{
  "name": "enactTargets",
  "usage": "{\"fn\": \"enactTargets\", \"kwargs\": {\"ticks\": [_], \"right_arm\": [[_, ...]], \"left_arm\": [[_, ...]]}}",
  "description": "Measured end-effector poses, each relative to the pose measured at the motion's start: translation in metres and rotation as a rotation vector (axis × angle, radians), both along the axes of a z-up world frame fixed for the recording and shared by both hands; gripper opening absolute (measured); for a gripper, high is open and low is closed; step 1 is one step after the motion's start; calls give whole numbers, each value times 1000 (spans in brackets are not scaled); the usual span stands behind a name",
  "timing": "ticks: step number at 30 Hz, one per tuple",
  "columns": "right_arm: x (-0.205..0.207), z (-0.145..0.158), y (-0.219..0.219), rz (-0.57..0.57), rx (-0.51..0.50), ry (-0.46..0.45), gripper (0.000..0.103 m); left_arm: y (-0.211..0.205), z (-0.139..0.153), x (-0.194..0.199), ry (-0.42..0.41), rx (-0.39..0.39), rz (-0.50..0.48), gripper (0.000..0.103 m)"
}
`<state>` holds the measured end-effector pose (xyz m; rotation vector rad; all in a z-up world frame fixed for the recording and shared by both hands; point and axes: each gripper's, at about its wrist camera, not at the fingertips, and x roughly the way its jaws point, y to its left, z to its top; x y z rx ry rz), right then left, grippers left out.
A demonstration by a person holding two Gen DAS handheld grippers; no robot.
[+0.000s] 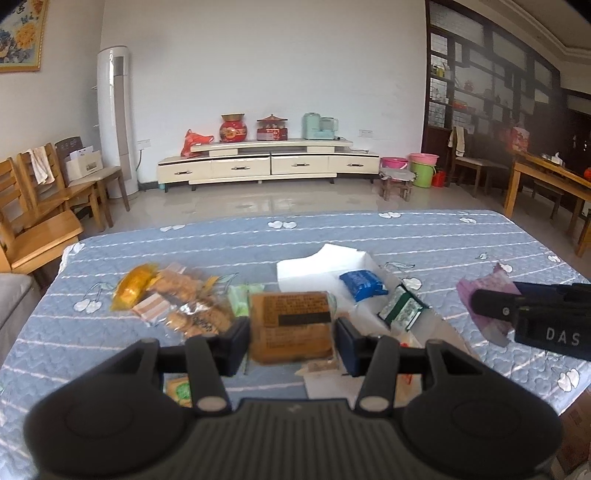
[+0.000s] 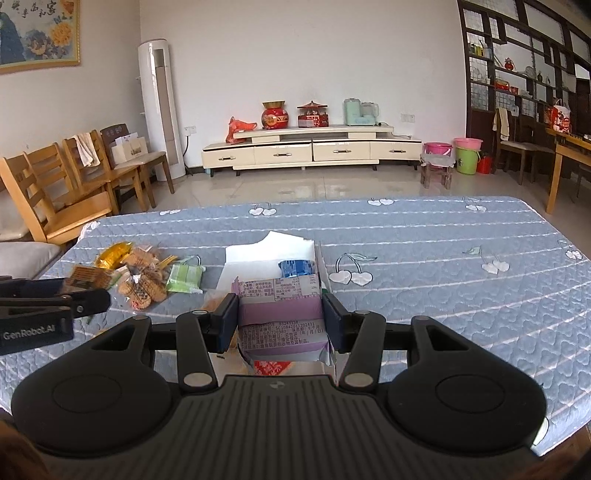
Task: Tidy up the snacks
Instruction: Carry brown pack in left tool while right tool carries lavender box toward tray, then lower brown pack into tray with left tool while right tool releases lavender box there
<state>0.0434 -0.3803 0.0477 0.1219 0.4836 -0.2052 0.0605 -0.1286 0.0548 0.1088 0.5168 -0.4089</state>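
Quilted cloth table cover (image 2: 424, 266); glossy plastic snack wrappers (image 1: 177, 295); matt white paper box (image 1: 317, 267).

Right gripper (image 1: 532, 317), seen from the left wrist: white letters "DAS" stood on its black body, cut off at the picture's edge.
Left gripper (image 2: 48, 314), seen from the right wrist: "GenRobot.AI" stood in pale letters on its black side.
Purple packet (image 2: 280, 314): rows of small Chinese print with the codes "SC10842011202431" and "GB/T20980" and "9个月".
Brown packet (image 1: 291, 325): dense small print, too blurred to read.
Wall picture (image 2: 37, 29): Chinese brush characters along its top, unclear.
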Motion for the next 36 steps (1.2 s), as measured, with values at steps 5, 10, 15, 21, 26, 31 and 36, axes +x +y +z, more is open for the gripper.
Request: {"fn": "enactTargets", "kwargs": {"ticks": [5, 10, 15, 21, 26, 31, 36], "right_arm": [[5, 1, -1, 6, -4, -13, 61], [7, 4, -1, 14, -8, -30, 61], [7, 2, 0, 17, -9, -43, 61], [7, 2, 1, 23, -16, -54, 61], [8, 0, 2, 26, -18, -55, 61], [8, -1, 2, 28, -15, -55, 61], [9, 1, 2, 30, -14, -54, 61]], "left_arm": [[-12, 4, 4, -7, 3, -14, 49], [-22, 10, 7, -19, 5, -22, 49], [-29, 14, 11, -26, 1, -23, 49], [-39, 14, 16, -20, -1, -26, 49], [-46, 11, 20, -12, 3, -24, 49], [-51, 11, 24, -12, 10, -24, 49], [-56, 11, 28, -7, 9, -28, 49]]}}
